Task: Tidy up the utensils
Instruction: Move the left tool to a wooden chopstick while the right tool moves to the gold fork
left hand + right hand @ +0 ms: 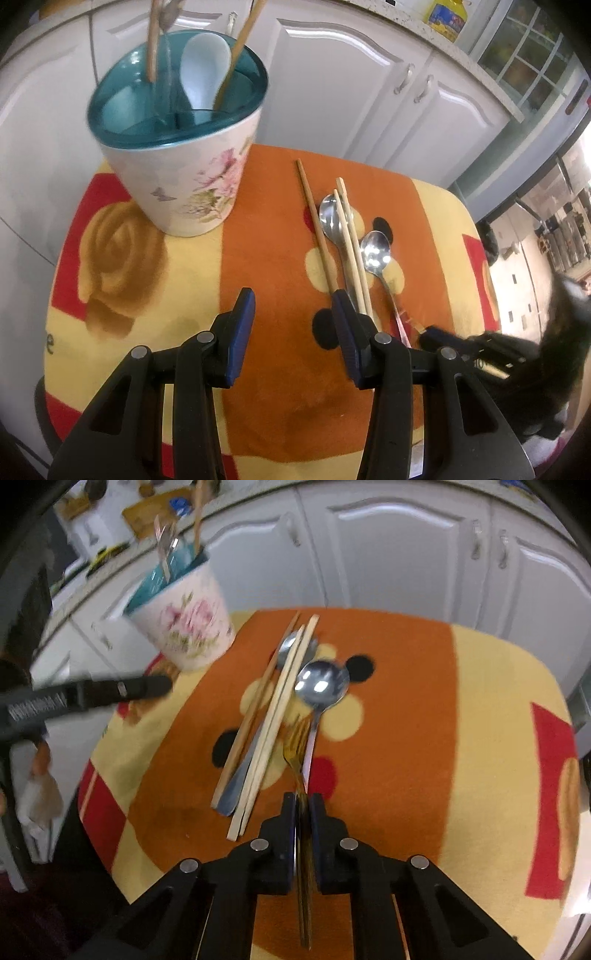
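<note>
Your right gripper (303, 805) clamps its fingers on the gold fork (295, 746), just right of the spoons (321, 683) and chopsticks (273, 716). Your left gripper (291, 306) hovers spread, near the floral holder (177, 162).

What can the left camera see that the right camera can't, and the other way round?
Only the left wrist view looks down into the utensil cup, showing a white spoon standing inside, plus the open left hand-held gripper holding nothing. Only the right wrist view shows the gold fork clearly, its handle clamped in the shut right hand-held gripper. Both views share the flowered cup, two metal spoons and the chopsticks lying on the orange blanket, with white cabinets behind.
</note>
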A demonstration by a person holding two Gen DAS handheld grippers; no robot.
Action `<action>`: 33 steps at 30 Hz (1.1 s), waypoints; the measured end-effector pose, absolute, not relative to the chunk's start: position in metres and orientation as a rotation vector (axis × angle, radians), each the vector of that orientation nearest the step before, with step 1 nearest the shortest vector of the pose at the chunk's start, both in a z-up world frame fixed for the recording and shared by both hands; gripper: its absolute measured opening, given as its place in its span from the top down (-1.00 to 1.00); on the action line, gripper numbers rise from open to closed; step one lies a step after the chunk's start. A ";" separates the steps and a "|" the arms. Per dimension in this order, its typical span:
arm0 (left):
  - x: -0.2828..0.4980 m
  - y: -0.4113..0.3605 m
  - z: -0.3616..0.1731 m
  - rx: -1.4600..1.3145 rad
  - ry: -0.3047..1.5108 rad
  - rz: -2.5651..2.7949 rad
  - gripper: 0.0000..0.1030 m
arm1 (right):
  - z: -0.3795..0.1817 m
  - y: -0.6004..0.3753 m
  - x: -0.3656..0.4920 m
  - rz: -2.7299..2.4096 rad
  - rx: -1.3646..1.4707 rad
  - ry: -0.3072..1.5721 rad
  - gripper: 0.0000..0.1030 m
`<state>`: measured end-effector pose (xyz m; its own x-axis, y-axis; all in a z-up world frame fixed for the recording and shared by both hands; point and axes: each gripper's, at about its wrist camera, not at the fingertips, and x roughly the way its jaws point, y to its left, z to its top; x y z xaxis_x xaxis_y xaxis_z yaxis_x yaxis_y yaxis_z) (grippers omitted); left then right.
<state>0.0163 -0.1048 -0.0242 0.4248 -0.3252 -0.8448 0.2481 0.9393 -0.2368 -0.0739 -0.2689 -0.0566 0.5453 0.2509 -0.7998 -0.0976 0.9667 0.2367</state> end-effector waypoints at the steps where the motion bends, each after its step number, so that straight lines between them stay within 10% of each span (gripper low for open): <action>1: 0.018 -0.108 -0.026 -0.078 1.076 -0.365 0.18 | -0.054 -0.274 -0.074 0.187 0.172 0.964 0.86; 10: 0.039 -0.142 -0.055 -0.022 1.114 -0.393 0.21 | -0.063 -0.314 -0.065 0.008 0.202 1.001 0.86; 21: 0.036 -0.136 -0.072 -0.052 1.170 -0.464 0.93 | -0.053 -0.332 -0.064 0.048 0.346 0.987 0.38; 33: -0.015 -0.098 -0.055 -0.033 1.174 -0.471 0.95 | -0.058 -0.343 -0.064 0.019 0.381 0.996 0.37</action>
